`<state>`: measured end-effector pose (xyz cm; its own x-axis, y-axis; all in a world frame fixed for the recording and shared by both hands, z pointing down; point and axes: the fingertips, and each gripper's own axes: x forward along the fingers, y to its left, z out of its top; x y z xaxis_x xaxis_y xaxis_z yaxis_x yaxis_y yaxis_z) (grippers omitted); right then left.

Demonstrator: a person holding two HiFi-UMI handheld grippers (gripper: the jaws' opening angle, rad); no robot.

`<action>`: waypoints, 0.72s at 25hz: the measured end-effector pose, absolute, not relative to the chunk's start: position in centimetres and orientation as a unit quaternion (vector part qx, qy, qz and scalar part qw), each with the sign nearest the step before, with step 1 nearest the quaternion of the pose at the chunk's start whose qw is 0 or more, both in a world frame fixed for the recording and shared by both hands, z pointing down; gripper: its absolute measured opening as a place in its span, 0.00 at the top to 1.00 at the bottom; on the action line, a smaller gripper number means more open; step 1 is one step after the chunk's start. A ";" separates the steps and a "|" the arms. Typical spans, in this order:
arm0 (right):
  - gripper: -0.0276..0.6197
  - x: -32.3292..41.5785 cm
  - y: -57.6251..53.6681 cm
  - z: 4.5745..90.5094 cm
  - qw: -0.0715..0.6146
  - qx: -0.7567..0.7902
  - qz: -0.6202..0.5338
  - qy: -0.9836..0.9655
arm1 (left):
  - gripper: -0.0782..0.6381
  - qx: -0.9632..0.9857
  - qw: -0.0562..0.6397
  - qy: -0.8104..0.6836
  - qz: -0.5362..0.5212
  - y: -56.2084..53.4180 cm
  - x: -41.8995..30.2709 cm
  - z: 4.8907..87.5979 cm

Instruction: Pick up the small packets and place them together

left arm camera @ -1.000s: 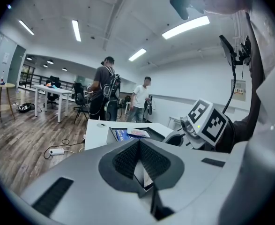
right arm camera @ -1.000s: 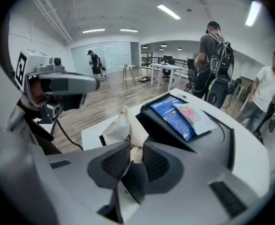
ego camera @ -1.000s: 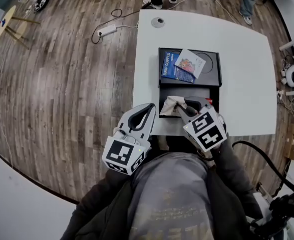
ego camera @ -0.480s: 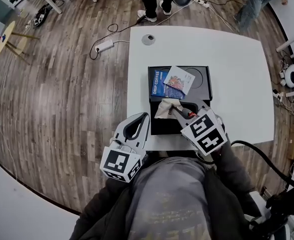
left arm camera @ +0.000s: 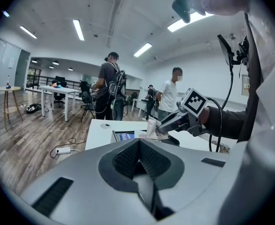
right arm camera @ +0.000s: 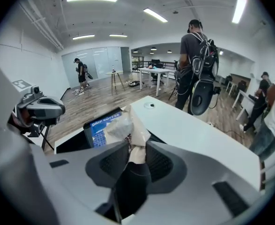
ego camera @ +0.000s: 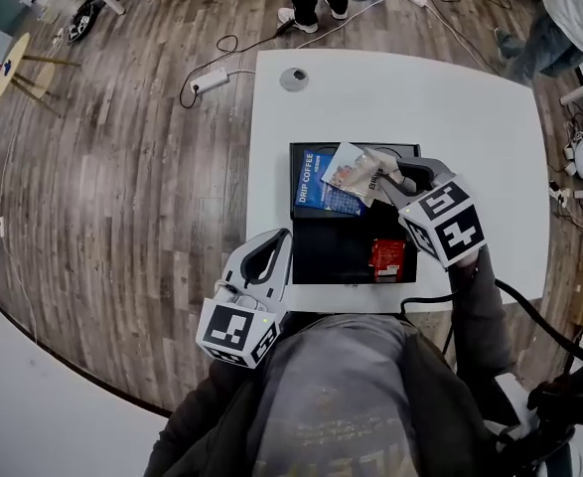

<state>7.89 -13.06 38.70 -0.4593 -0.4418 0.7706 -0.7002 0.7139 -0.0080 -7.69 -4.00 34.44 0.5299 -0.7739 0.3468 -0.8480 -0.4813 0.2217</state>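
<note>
A black two-part tray (ego camera: 336,251) sits on the white table (ego camera: 450,107). In its far part lie a blue drip-coffee packet (ego camera: 311,179) and a white printed packet (ego camera: 347,172). My right gripper (ego camera: 382,172) hangs over them, shut on a crumpled beige packet (right arm camera: 123,128) that sticks out past the fingertips. Its jaws have just been opening, with the packet still pinched between them. A red packet (ego camera: 386,257) lies in the near part. My left gripper (ego camera: 283,235) is shut and holds nothing, at the table's near edge, left of the tray.
A round grey grommet (ego camera: 293,79) sits in the tabletop at the far side. People stand beyond the far edge. A power strip (ego camera: 210,80) and cables lie on the wooden floor to the left. A black cable runs along my right sleeve.
My right gripper has carried the beige packet from the tray's near part up over the far part. The red packet now shows uncovered. The left gripper has barely shifted.
</note>
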 end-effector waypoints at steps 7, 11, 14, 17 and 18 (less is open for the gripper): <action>0.65 8.9 -14.8 40.6 0.406 0.343 0.170 -0.830 | 0.89 0.839 0.207 -0.490 0.116 -4.5 -7.4 35.7; 0.64 9.4 -15.2 40.2 0.395 0.363 0.164 -0.828 | 0.89 0.836 0.208 -0.494 0.114 -4.4 -7.5 35.9; 0.64 9.6 -15.3 39.1 0.373 0.380 0.153 -0.832 | 0.89 0.840 0.203 -0.491 0.110 -4.3 -7.2 35.9; 0.64 9.8 -14.9 37.9 0.358 0.389 0.142 -0.837 | 0.89 0.843 0.198 -0.488 0.107 -4.0 -7.0 35.7; 0.64 9.7 -14.5 37.6 0.356 0.389 0.140 -0.838 | 0.89 0.845 0.197 -0.486 0.107 -3.9 -6.9 35.5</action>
